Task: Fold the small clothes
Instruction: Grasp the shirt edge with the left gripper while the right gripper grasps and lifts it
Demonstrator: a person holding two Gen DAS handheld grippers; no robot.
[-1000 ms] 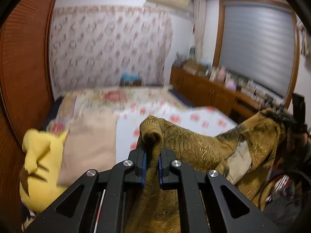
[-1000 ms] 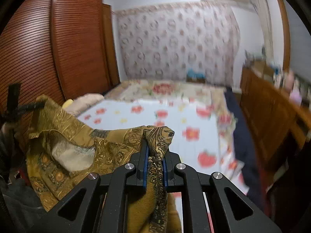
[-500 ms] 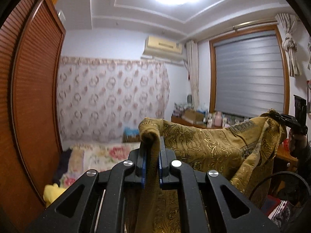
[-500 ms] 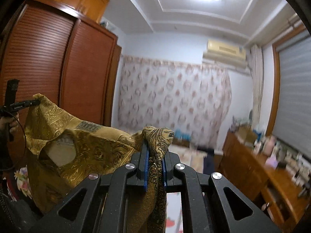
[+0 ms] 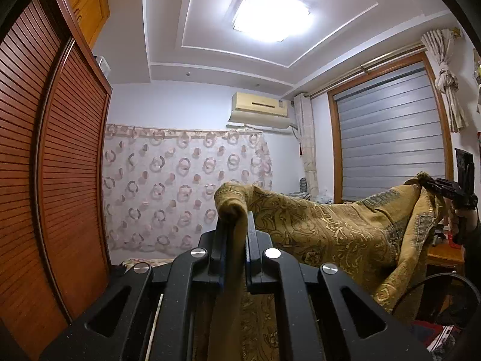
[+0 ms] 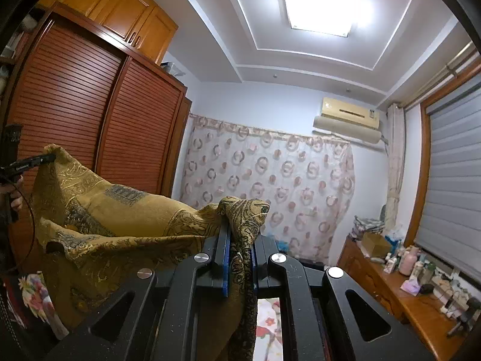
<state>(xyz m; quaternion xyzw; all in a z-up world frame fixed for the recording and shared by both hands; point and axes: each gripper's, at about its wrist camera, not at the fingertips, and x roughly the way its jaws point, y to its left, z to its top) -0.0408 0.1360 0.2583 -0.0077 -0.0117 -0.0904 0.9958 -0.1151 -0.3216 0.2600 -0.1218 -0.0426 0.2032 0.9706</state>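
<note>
A mustard-gold patterned garment hangs in the air, stretched between both grippers. My left gripper is shut on one bunched corner of it. My right gripper is shut on the opposite corner, and the garment sags between the two. In the left wrist view the right gripper shows at the far right, pinching its corner. In the right wrist view the left gripper shows at the far left, pinching its corner. The cloth's lower part hangs below both views.
Louvred wooden wardrobe doors stand on the left. A patterned curtain covers the far wall. A cluttered wooden dresser runs along the right under a blinded window. A strip of floral bedsheet shows below.
Both grippers have lifted and tilted up with the garment held; the bed has dropped out of view and the ceiling and lamp now fill the upper frames.
</note>
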